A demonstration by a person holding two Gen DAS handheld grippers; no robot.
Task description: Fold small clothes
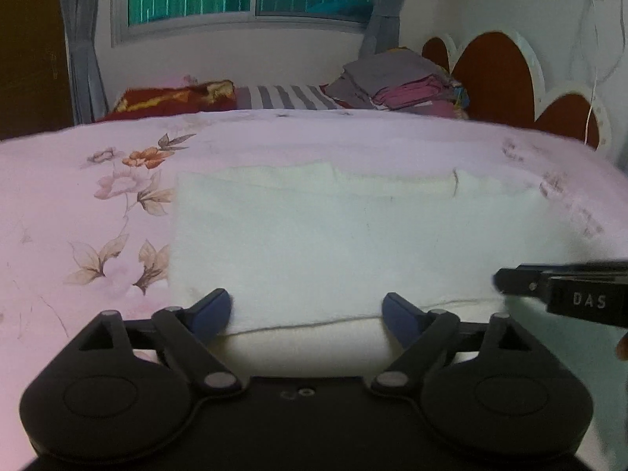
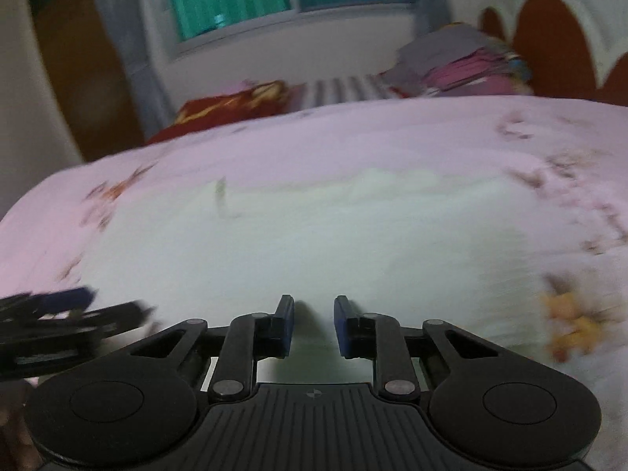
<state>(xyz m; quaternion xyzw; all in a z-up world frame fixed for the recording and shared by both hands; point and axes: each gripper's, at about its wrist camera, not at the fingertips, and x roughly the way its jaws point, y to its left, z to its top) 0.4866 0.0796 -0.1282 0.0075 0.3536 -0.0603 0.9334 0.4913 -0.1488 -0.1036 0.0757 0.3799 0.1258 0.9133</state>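
A folded white cloth [image 1: 314, 243] lies on the pink floral bed [image 1: 78, 204]. The left hand-held gripper [image 1: 308, 310] is released over its near edge. The right hand-held gripper [image 2: 313, 325], marked "DAS", is parted, grasping nothing.

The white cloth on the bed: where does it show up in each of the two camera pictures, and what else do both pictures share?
Left wrist view: the white cloth fills the middle, folded flat on the pink flowered bedsheet, just past the tongs.
Right wrist view: the white cloth spreads across the middle, blurred, just past the tongs.
Shared landmark: the pile of folded clothes at the far right of the bed.
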